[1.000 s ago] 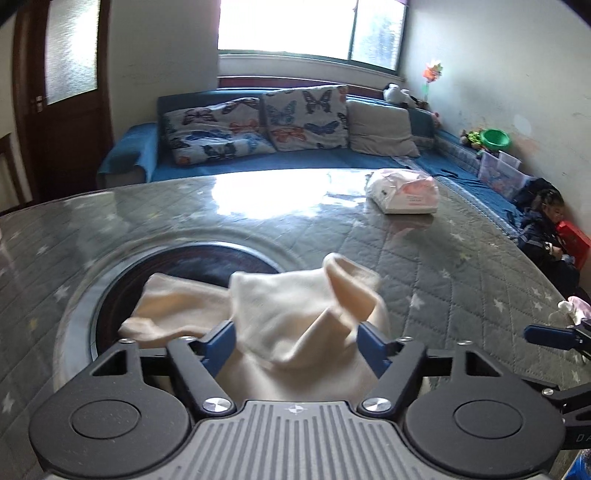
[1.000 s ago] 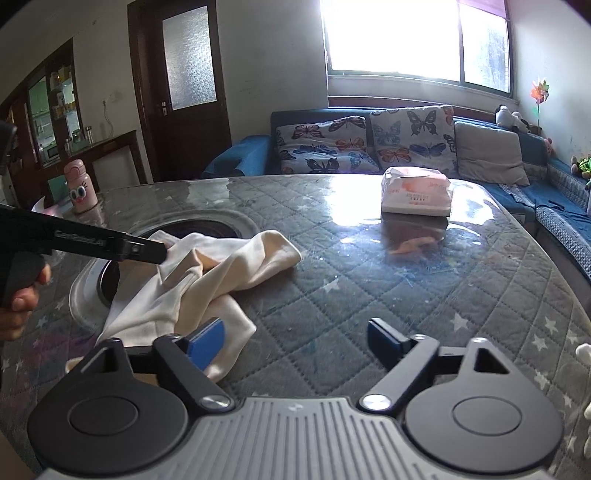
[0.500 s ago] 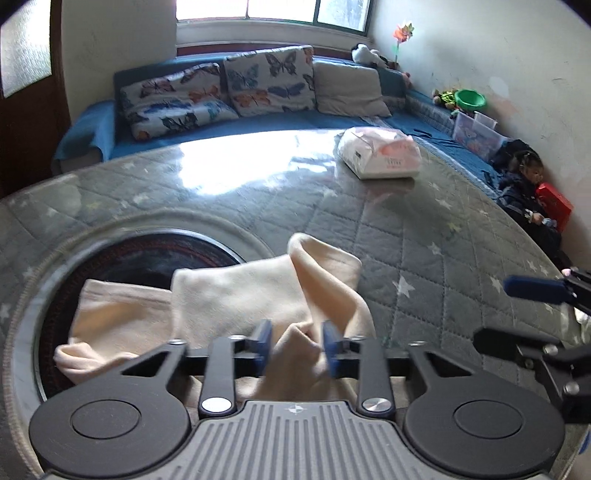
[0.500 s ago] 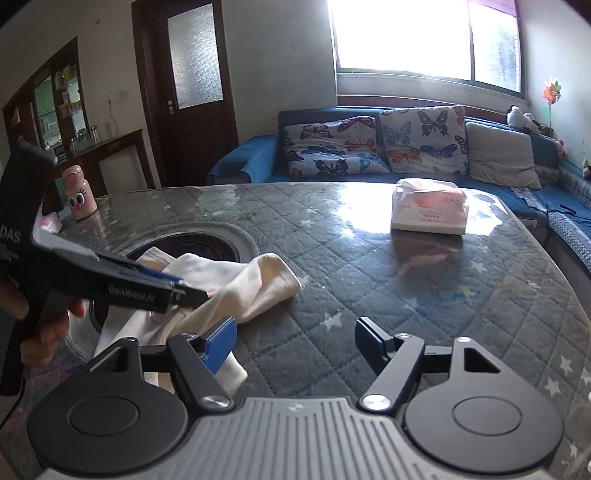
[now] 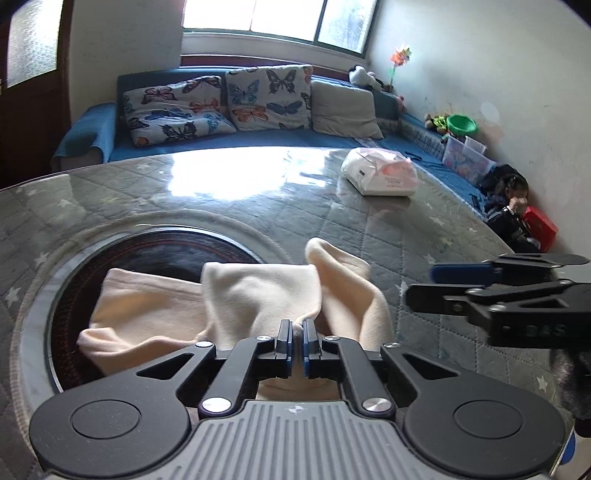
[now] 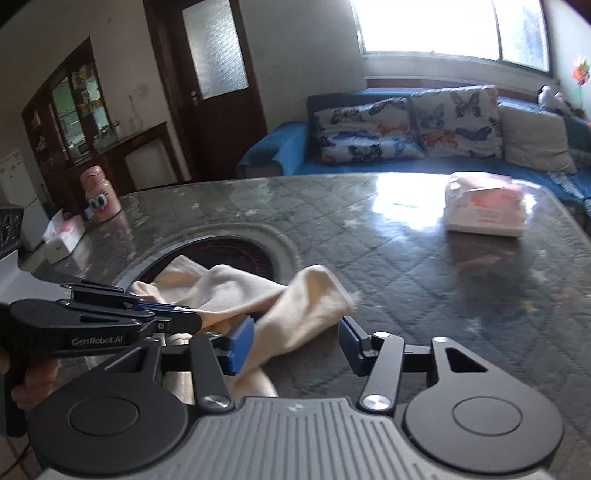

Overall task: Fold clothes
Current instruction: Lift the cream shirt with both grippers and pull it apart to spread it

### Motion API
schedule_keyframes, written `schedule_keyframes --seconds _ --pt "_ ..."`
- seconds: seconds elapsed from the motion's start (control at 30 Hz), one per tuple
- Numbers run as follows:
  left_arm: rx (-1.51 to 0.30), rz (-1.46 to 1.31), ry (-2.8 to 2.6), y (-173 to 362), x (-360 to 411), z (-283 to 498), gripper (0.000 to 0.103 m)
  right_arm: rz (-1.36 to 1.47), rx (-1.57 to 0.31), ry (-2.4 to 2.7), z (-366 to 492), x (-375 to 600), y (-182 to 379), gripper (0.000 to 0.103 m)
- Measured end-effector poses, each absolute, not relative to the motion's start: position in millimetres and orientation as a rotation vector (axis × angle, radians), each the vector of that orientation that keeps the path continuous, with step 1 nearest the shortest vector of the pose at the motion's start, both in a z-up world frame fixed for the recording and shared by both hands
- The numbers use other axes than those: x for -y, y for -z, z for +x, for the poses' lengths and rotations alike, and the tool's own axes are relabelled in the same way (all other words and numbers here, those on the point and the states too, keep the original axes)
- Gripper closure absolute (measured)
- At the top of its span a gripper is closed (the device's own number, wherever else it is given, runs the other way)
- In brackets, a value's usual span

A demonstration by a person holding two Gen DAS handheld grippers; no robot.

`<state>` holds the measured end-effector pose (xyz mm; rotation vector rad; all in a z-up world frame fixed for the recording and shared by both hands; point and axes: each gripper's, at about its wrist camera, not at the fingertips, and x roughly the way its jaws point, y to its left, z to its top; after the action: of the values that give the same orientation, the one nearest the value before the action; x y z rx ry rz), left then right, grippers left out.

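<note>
Left wrist: crumpled cream garment (image 5: pixel 258 295) pinched by left gripper (image 5: pixel 294 341)

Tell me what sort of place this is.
Most likely a home living room: a blue sofa with butterfly cushions, a quilted-cover table holding a cream garment, and a glass-front cabinet.

Domestic living room. A blue sofa (image 5: pixel 258 142) with butterfly-print cushions (image 5: pixel 267 96) stands under a bright window (image 6: pixel 454 27); a quilt-patterned table (image 5: pixel 388 236) carries a tissue pack (image 5: pixel 382 176). Toys (image 5: pixel 460 125) line the wall, a child (image 5: pixel 508 201) sits on the floor, and a glass-fronted cabinet (image 6: pixel 79 110) adjoins a wooden door (image 6: pixel 214 74).
</note>
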<state>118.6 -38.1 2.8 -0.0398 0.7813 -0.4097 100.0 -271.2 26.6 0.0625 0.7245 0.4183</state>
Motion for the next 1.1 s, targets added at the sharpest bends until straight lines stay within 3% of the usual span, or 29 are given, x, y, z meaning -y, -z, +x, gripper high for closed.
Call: schedule_keyframes --seconds 0.23,0.5,1.1 --pt "-0.744 -0.083 0.360 -13 7 99 0.098 0.018 -0.785 -0.429 121 240 -13 0.060" --pt "-0.716 -0.136 0.266 -21 -45 64 0.098 0.030 -0.828 -0.446 115 239 0 0.093" --pt "-0.719 -0.201 0.091 -25 -118 -31 0.098 -0.030 -0.561 -0.333 10 302 -61 0.098"
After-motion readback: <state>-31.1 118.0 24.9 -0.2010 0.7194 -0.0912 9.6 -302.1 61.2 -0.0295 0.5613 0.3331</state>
